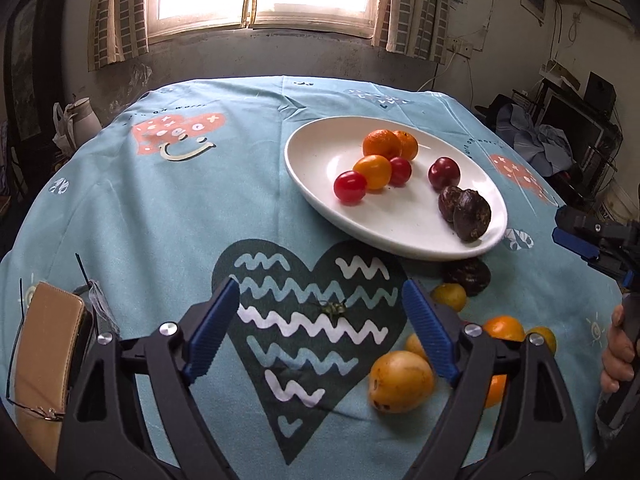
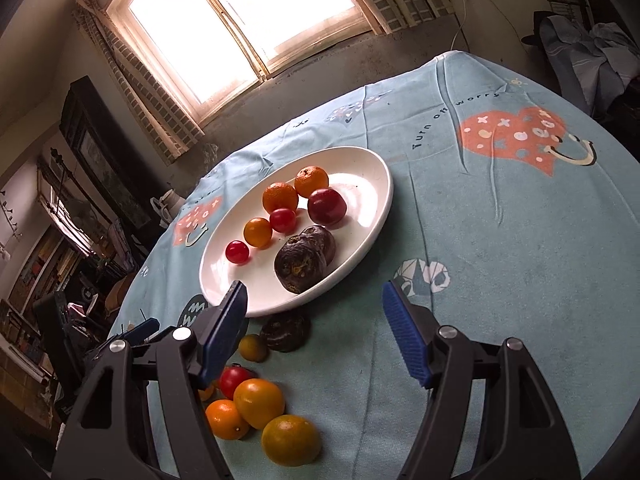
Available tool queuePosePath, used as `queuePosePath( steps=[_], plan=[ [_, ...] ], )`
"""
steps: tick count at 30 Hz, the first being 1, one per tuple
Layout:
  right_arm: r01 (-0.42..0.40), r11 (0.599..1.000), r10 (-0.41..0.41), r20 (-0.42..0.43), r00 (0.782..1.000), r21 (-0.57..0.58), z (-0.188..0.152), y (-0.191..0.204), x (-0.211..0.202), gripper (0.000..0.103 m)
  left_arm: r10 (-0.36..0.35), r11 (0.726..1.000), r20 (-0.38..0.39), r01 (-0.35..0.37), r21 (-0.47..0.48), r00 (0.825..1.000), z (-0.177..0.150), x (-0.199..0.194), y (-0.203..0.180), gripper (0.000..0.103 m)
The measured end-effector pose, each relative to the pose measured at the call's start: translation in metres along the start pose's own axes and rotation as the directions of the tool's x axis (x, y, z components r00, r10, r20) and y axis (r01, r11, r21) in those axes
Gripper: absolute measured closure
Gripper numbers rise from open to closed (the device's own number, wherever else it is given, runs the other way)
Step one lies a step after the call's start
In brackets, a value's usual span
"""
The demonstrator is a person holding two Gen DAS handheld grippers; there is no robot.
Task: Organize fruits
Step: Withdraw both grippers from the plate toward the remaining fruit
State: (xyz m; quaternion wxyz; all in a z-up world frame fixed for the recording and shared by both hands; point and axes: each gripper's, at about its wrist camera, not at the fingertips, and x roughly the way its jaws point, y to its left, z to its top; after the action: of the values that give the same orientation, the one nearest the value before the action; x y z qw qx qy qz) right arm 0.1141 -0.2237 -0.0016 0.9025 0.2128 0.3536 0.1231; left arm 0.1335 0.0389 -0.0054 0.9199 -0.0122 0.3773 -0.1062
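Note:
A white oval plate (image 1: 320, 192) (image 2: 360, 216) on the blue tablecloth holds several fruits: oranges (image 1: 382, 144) (image 2: 280, 197), red cherry tomatoes (image 1: 350, 187) (image 2: 237, 251), a dark red plum (image 1: 444, 173) (image 2: 326, 206) and two dark wrinkled passion fruits (image 1: 471, 214) (image 2: 300, 265). Loose fruits lie on the cloth in front of the plate: a dark passion fruit (image 1: 468, 276) (image 2: 285, 331), a large yellow fruit (image 1: 400, 381), oranges (image 2: 259, 402) and a red tomato (image 2: 234, 380). My left gripper (image 1: 320, 322) is open and empty over the heart print, left of the loose fruits. My right gripper (image 2: 316, 332) is open and empty above them.
A tan case (image 1: 44, 356) with wire glasses lies at the table's left edge. A small dark green stem (image 1: 332, 308) lies on the heart print. A white jug (image 1: 82, 120) stands beyond the far left edge. Clutter and furniture surround the table.

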Motion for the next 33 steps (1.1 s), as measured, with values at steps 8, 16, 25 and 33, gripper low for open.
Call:
queuePosePath(
  steps=[8,16,25,33],
  plan=[
    [0.018,1.000,-0.018,-0.036,0.999,0.007,-0.001,-0.002,0.007,0.033,-0.045,0.996,-0.037,0.048,0.070,0.998,-0.021,-0.009,-0.011,0.018],
    [0.020,1.000,-0.020,-0.046,0.999,0.005,-0.001,-0.002,0.009,0.033,-0.040,0.983,-0.077,0.053,0.173,0.996,-0.030,-0.004,-0.033,0.018],
    [0.014,1.000,-0.014,-0.065,0.998,0.010,-0.002,-0.002,0.012,0.033,-0.008,0.993,-0.067,0.015,0.113,0.998,-0.025,-0.004,-0.015,0.017],
    [-0.007,1.000,0.006,-0.098,0.995,-0.005,-0.006,0.004,0.018,0.033,-0.061,0.980,-0.116,0.082,0.180,0.991,-0.030,0.002,-0.030,0.029]
  ],
)
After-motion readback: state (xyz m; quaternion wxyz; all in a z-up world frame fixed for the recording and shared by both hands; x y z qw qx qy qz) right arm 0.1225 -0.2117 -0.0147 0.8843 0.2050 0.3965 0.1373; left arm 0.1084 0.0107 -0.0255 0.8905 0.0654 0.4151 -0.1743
